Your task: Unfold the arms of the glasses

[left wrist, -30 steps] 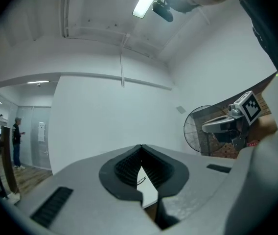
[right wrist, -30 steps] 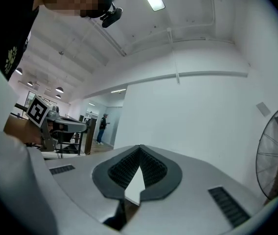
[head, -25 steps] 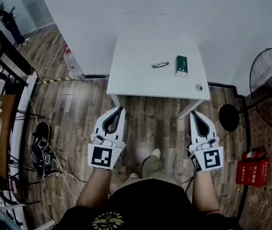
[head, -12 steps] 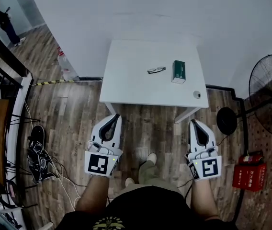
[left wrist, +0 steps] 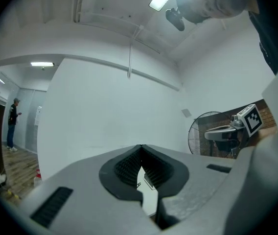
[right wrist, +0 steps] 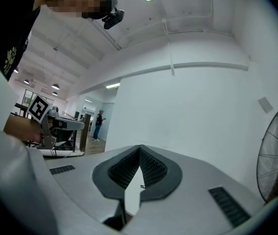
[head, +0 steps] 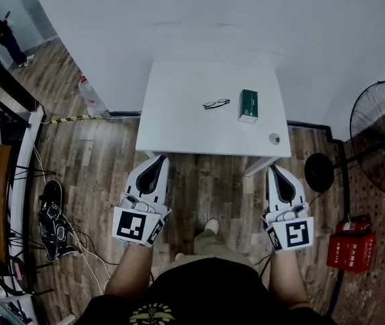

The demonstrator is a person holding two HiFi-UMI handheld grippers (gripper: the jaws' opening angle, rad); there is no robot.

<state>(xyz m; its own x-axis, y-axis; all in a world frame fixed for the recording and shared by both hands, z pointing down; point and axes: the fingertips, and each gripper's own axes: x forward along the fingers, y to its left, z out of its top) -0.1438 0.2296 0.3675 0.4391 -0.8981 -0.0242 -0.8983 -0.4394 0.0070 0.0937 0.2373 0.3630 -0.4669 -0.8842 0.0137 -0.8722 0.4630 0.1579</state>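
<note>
Glasses (head: 216, 103) lie on the white surface (head: 179, 131), in its far half. A green box (head: 248, 105) stands just to their right and does not touch them. From the head view they are too small for me to tell whether their arms are folded. A small round thing (head: 274, 139) sits near the right front corner of the surface, well apart from both.

I hold my left tongs (head: 163, 158) and my right tongs (head: 272, 169) out level in front of me, one on each side of my body. In the head view their tips show just by the near edge of the surface, well apart from the glasses. Both pairs are closed. In the left gripper view and the right gripper view alike, the dark ribbed pads (left wrist: 129, 165) meet at the tip and grip nothing. Neither pair touches anything on the surface.

Wooden floor (head: 111, 161) runs around the surface, and a white wall (head: 199, 12) stands behind it. A black fan (head: 382, 137) stands to the right, with a red box (head: 348, 251) on the floor nearer to me. A bottle (head: 87, 93) stands by the wall on the left. A person (head: 6, 36) stands far off at the upper left.
</note>
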